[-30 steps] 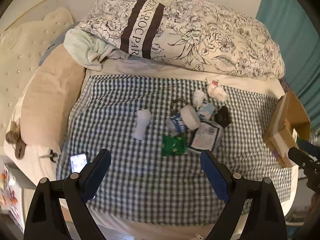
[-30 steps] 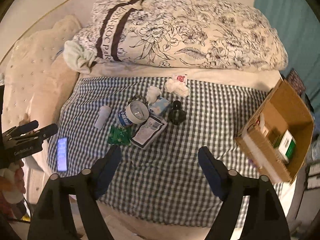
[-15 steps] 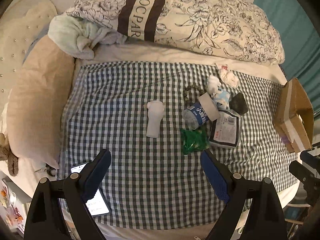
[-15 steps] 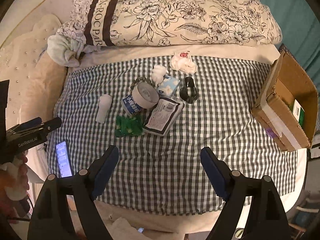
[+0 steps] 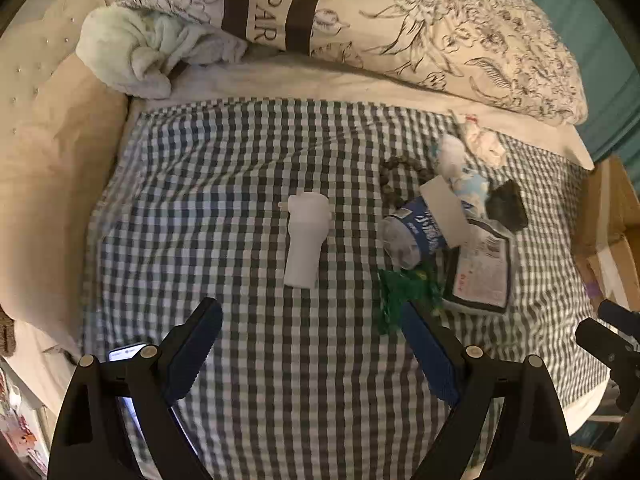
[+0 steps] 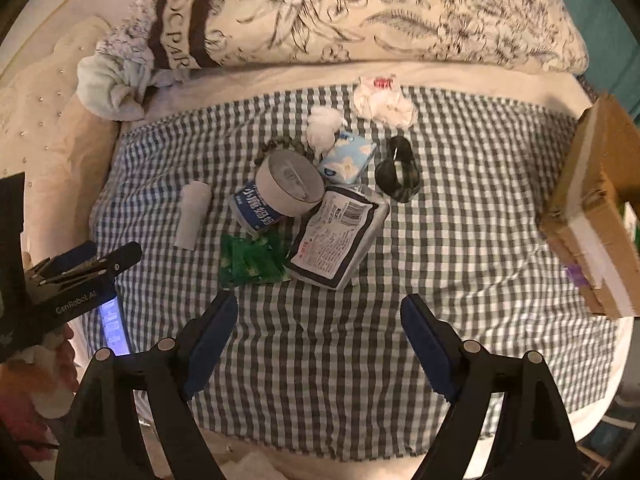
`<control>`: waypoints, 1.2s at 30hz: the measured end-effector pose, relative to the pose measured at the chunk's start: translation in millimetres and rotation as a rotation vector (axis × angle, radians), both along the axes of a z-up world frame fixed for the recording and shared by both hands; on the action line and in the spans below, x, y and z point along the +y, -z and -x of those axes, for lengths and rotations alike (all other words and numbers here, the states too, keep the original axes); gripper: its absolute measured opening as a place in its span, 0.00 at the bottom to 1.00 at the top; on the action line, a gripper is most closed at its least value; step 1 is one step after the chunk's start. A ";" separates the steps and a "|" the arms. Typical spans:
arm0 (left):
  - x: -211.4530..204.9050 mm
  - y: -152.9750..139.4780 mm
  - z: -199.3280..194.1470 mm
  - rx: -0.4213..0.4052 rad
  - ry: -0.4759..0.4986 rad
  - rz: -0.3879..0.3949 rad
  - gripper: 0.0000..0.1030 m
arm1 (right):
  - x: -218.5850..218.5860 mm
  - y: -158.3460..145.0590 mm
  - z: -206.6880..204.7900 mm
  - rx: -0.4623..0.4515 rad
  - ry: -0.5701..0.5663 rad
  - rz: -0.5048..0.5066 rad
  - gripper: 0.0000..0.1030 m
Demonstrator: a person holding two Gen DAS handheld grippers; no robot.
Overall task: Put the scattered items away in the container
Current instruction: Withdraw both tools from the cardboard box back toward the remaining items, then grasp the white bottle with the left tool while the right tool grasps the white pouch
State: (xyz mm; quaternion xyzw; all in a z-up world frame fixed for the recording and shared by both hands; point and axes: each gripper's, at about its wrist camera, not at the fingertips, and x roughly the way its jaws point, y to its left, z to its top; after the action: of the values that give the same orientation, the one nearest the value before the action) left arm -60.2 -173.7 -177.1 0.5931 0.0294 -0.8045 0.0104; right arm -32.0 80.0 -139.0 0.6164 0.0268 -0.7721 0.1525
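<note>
Nothing has been picked up yet: the step in hand looks like the approach, with both tools above the bed and every item lying on the checked blanket (image 6: pixel 460 220).

At the left of the right wrist view a lit phone (image 6: pixel 113 322) sits at the blanket's edge, partly behind the left hand-held gripper (image 5: pixel 310 354), whose jaws are spread wide with nothing between them. Ahead of it in its own view lies a white bottle (image 5: pixel 306 240), on its side and apart from the other things.

Toward the middle is the cluster: a blue-labelled jar (image 6: pixel 276 196) tipped over, a green packet (image 6: pixel 252 260) just below it, a flat printed pouch (image 6: pixel 336 236) overlapping both, a tissue pack (image 6: pixel 348 158), crumpled tissues (image 6: pixel 382 100), a bead string (image 6: pixel 280 148) behind the jar, and a dark hair band (image 6: pixel 398 170).

The right hand-held gripper (image 6: pixel 316 344) is likewise spread and empty, its jaws having just opened a little further.

At the far right stands the cardboard box (image 6: pixel 592 216), well apart from the cluster.

The next move probably calls for lowering each tool over one item, the left on the white bottle, the right on the pouch or packet, closing, then carrying it across to the box.
</note>
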 end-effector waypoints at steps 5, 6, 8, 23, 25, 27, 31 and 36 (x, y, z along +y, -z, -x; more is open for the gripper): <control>-2.2 33.2 17.7 -0.019 -0.022 0.012 0.90 | 1.0 34.9 20.9 -0.040 0.027 -0.016 0.81; -3.0 39.5 21.4 -0.023 -0.026 0.014 0.90 | 0.8 40.8 24.0 -0.048 0.028 -0.021 0.81; -4.1 50.0 27.7 -0.031 -0.034 0.017 0.90 | 0.3 53.2 29.7 -0.069 0.029 -0.025 0.81; 0.8 129.1 64.9 -0.085 -0.011 0.081 0.81 | -13.1 134.0 73.7 -0.187 0.046 -0.025 0.81; 2.0 137.7 66.4 -0.101 0.002 0.066 0.73 | -16.1 138.7 77.2 -0.201 0.041 -0.024 0.80; 3.5 137.5 66.6 -0.092 0.011 0.046 0.61 | -19.8 141.4 78.4 -0.208 0.025 -0.034 0.57; 6.0 131.9 69.3 -0.111 0.021 0.017 0.32 | -25.1 143.2 79.0 -0.208 -0.001 -0.018 0.33; 2.5 124.5 65.0 -0.097 0.005 -0.009 0.32 | -27.8 134.8 79.8 -0.189 -0.014 -0.005 0.21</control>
State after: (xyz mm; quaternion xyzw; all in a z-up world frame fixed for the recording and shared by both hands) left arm -125.2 -171.2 -301.6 0.6317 0.0312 -0.7746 0.0070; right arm -111.8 52.2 -273.8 0.6865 0.0183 -0.7095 0.1582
